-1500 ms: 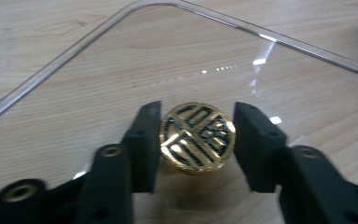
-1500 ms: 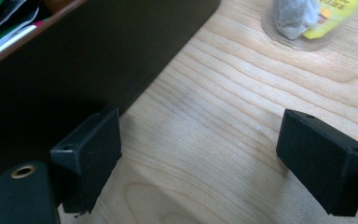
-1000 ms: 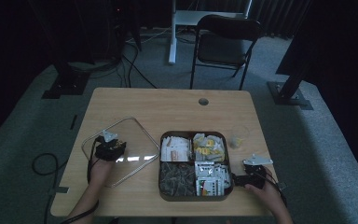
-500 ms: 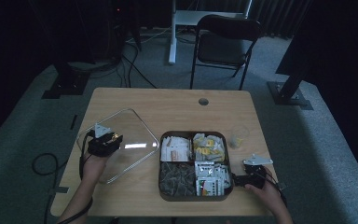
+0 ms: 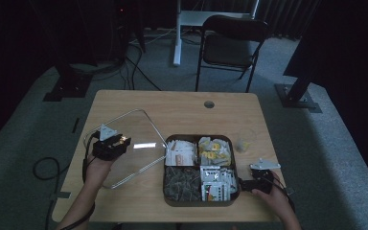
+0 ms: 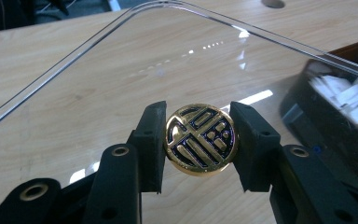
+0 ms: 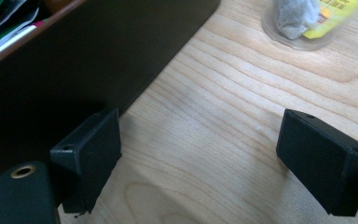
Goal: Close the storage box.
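Observation:
A clear rounded-rectangle lid (image 5: 139, 127) is at the table's left, with a round gold-and-black knob (image 6: 200, 139) at its middle. My left gripper (image 5: 116, 143) is shut on that knob, one jaw on each side of it (image 6: 200, 140). A dark four-compartment tray (image 5: 199, 203) holds packets and tea bags just right of the lid. Its corner appears in the left gripper view (image 6: 335, 121). My right gripper (image 5: 249, 183) stands open low at the tray's right side. Bare wood lies between its jaws (image 7: 198, 154), and the tray's dark wall (image 7: 74, 60) is beside its left jaw.
A small clear cup with a tea bag (image 5: 243, 143) stands on the table right of the tray, and appears ahead of the right gripper (image 7: 307, 18). A cable hole (image 5: 209, 104) is at the table's far edge. A folding chair (image 5: 230, 45) stands beyond the table.
My left gripper, shut on the knob, has shifted slightly away from me, and the lid has moved a little with it. The right gripper has stayed beside the tray.

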Motion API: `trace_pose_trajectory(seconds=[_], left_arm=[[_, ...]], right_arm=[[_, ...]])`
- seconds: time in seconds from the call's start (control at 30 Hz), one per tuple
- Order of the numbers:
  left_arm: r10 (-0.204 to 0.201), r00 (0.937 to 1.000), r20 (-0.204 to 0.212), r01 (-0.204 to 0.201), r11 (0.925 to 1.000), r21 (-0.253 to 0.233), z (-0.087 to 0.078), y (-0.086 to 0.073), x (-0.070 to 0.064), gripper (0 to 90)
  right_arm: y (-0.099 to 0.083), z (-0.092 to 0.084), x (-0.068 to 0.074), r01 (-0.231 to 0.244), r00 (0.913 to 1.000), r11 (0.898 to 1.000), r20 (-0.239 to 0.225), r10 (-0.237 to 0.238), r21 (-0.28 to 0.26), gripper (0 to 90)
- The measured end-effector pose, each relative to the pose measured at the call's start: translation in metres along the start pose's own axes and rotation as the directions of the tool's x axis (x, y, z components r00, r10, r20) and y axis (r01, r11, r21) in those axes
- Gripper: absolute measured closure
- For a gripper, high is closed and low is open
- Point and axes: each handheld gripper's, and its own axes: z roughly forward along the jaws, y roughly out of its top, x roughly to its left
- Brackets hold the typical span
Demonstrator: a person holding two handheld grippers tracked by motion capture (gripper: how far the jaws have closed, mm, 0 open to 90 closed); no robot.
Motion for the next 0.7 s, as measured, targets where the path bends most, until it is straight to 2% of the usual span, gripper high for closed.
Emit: trace_pose_trajectory(seconds=[0.23, 0.4, 0.53, 0.7], left_arm=[[0.023, 0.9981, 0.057, -0.023, 0.9997, -0.011, -0.003, 0.009, -0.015, 58.7], [0.054, 0.9933, 0.102, -0.052, 0.9984, -0.021, -0.002, 0.013, -0.029, 58.7], [0.083, 0.9898, 0.116, -0.081, 0.9965, -0.019, -0.002, 0.016, -0.037, 58.7], [0.106, 0.9822, 0.155, -0.104, 0.9944, -0.019, -0.001, 0.019, -0.049, 58.7]], right_arm=[[0.000, 0.000, 0.000, 0.000, 1.0000, 1.000, 0.000, 0.000, 0.000, 13.1], [0.000, 0.000, 0.000, 0.000, 1.0000, 1.000, 0.000, 0.000, 0.000, 13.1], [0.000, 0.000, 0.000, 0.000, 1.0000, 1.000, 0.000, 0.000, 0.000, 13.1], [0.000, 0.000, 0.000, 0.000, 1.0000, 1.000, 0.000, 0.000, 0.000, 13.1]])
